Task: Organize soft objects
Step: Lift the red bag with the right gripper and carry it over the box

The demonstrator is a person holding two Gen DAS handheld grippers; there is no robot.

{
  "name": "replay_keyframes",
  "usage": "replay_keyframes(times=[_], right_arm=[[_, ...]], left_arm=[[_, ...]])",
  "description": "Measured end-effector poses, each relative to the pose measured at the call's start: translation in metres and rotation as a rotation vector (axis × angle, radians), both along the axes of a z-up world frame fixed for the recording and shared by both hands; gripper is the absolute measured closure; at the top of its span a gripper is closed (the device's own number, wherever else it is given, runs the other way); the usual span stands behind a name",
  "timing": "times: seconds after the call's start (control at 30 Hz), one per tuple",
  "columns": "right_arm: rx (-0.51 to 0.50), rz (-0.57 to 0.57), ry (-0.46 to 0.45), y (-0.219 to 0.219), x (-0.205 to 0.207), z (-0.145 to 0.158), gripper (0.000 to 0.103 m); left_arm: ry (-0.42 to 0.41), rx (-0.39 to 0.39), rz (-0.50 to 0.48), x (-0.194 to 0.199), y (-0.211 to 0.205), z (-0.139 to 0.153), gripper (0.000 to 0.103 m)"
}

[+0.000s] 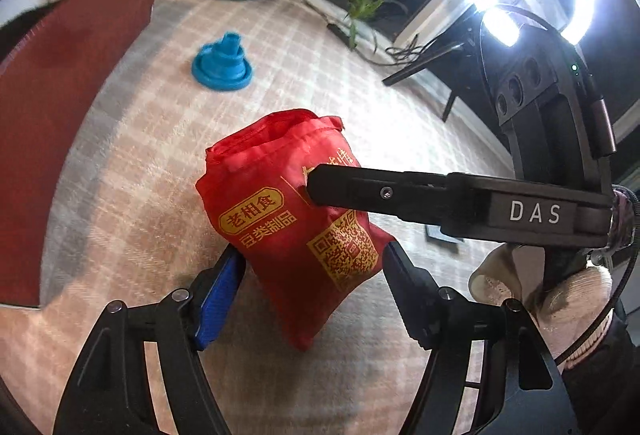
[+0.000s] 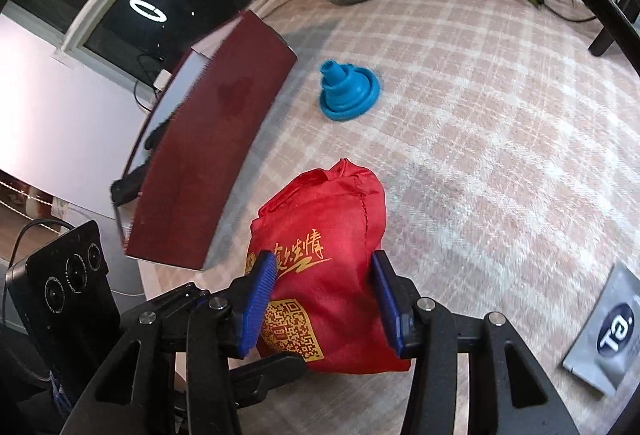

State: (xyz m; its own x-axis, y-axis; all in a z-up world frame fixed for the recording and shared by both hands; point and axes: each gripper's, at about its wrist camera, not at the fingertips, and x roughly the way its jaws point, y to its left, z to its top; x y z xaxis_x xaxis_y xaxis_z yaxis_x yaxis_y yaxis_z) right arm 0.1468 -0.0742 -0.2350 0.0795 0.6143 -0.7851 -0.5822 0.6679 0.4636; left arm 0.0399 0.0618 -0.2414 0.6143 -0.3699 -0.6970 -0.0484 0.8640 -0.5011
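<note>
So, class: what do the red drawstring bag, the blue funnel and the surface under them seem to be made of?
Red drawstring bag: thin woven synthetic, probably nylon or polyester; slight sheen, soft creases, stitched seam.
Blue funnel: likely silicone or soft plastic; matte, stepped collapsible rings.
Surface: plaid woven cloth or rug; fuzzy, matte texture.

Stuffed red fabric drawstring pouch [image 2: 320, 267] with gold lettering and a QR code, standing tilted, bunched mouth up. A blue collapsible rubber funnel [image 2: 347, 91] sits wide end down on the plaid cloth, well apart.

Red bag [image 1: 296, 227] between our two grippers on a checked cloth [image 1: 132, 195].
Our left gripper [image 1: 312, 271] straddles it, jaws wide; our right gripper [image 1: 320, 187] reaches in from the right, beyond them a blue funnel [image 1: 222, 65].
</note>
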Motion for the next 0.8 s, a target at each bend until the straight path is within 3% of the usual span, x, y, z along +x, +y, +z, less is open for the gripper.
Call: replay_keyframes(times=[0.27, 0.5, 0.8], right_arm=[[0.056, 0.013, -0.096, 0.021, -0.028, 0.052, 0.058], [0.13, 0.066, -0.166, 0.075, -0.042, 0.098, 0.058], [0.162, 0.145, -0.18, 0.165, -0.043, 0.112, 0.058]], left_arm=[[-0.097, 0.028, 0.015, -0.025, 0.022, 0.045, 0.034], [-0.185, 0.075, 0.067, -0.046, 0.068, 0.088, 0.034], [-0.188, 0.144, 0.132, -0.056, 0.135, 0.1, 0.034]])
